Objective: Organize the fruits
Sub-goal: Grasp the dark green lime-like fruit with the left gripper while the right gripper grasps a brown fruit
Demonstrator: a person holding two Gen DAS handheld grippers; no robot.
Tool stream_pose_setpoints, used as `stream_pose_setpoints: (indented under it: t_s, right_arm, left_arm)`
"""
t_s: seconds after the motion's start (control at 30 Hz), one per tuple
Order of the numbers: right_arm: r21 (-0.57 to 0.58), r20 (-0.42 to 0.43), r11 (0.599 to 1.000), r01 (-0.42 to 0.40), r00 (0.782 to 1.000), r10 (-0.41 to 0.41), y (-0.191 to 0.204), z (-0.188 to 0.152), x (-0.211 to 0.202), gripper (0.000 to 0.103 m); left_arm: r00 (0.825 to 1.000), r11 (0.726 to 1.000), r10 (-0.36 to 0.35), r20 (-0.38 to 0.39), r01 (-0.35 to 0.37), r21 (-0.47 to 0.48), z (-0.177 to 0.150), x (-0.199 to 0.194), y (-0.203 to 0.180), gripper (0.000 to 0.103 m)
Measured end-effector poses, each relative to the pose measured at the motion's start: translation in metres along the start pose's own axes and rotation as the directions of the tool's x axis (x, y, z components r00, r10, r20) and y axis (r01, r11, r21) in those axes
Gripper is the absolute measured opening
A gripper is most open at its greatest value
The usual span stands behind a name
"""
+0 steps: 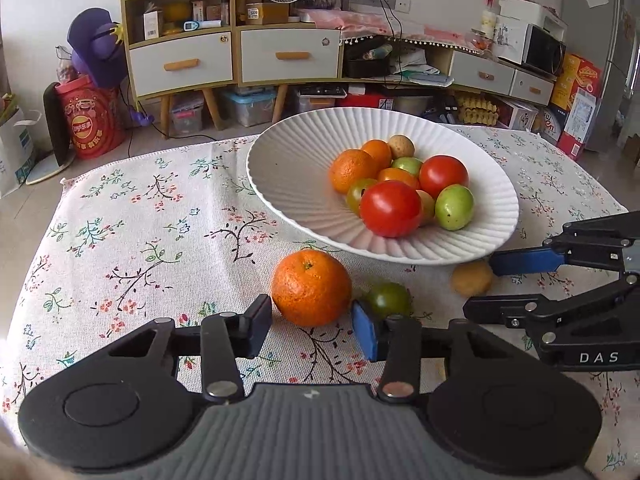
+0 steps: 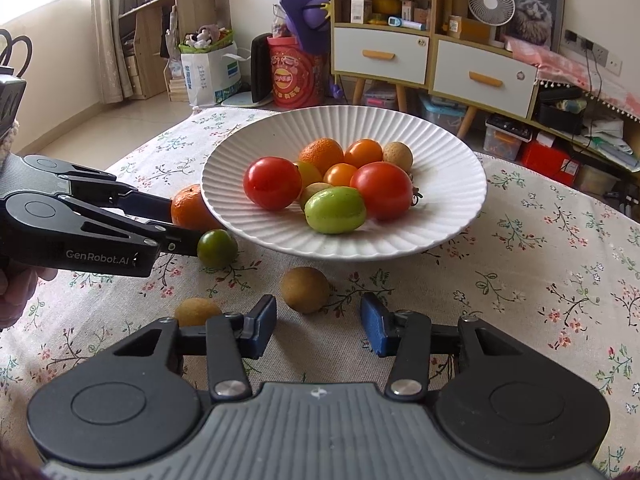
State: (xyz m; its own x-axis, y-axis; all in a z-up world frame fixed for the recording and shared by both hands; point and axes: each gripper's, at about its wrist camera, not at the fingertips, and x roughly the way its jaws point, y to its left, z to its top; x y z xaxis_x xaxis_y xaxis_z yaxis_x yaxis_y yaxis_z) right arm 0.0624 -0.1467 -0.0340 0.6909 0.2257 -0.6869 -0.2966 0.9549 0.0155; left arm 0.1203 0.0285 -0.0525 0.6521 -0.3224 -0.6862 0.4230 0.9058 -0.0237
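Note:
A mandarin orange (image 1: 311, 286) lies on the flowered cloth in front of the white ribbed plate (image 1: 280, 160). My left gripper (image 1: 311, 314) has one pad against each side of it. From the right wrist view the same orange (image 2: 192, 208) sits between the left gripper's (image 2: 184, 223) two fingers. A small brown fruit (image 2: 305, 290) lies just ahead of my right gripper (image 2: 319, 312), whose jaws stand wider than the fruit and do not touch it. The left wrist view shows that brown fruit (image 1: 472, 278) at the right gripper's (image 1: 484, 286) tips.
A dark green tomato (image 1: 389, 300) lies by the orange, touching the left gripper's right finger. A second brown fruit (image 2: 197, 311) lies left of my right gripper. The plate (image 2: 440, 152) holds several tomatoes, oranges and green fruits. A hand (image 2: 16, 292) holds the left gripper. Cabinets stand beyond the table.

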Motion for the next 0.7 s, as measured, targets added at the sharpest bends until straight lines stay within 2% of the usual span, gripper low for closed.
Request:
stream_pose_setpoints:
  t_s: [0.1, 0.17, 0.37, 0.5, 0.63, 0.7]
  right_arm:
    - [-0.009, -0.002, 1.000, -0.003, 1.000, 0.003, 0.003, 0.000, 0.000, 0.037]
    - [-0.015, -0.005, 1.000, -0.007, 1.000, 0.007, 0.004, 0.000, 0.000, 0.029]
    - [-0.006, -0.010, 1.000, -0.020, 1.000, 0.020, 0.002, -0.001, -0.003, 0.020]
    - [0.011, -0.013, 1.000, -0.024, 1.000, 0.024, 0.001, -0.001, -0.002, 0.020]
    - [0.026, -0.010, 0.999, -0.035, 0.999, 0.036, 0.004, -0.002, -0.002, 0.035]
    - [0.016, -0.011, 0.999, -0.028, 1.000, 0.028, 0.008, -0.001, -0.001, 0.036]
  left_arm:
    - [1.000, 1.000, 0.003, -0.001, -0.003, -0.005, 0.001, 0.001, -0.001, 0.036]
    - [1.000, 1.000, 0.006, 0.005, -0.006, -0.003, 0.001, -0.001, -0.002, 0.034]
    - [1.000, 1.000, 0.008, -0.007, -0.008, 0.006, 0.001, -0.002, -0.004, 0.032]
    - [1.000, 1.000, 0.000, -0.020, 0.000, 0.003, 0.000, -0.005, -0.004, 0.032]
    - [0.999, 1.000, -0.001, -0.034, 0.001, 0.004, -0.003, -0.009, -0.005, 0.032]
    - [0.999, 1.000, -0.004, -0.040, 0.004, -0.003, -0.005, -0.011, -0.005, 0.032]
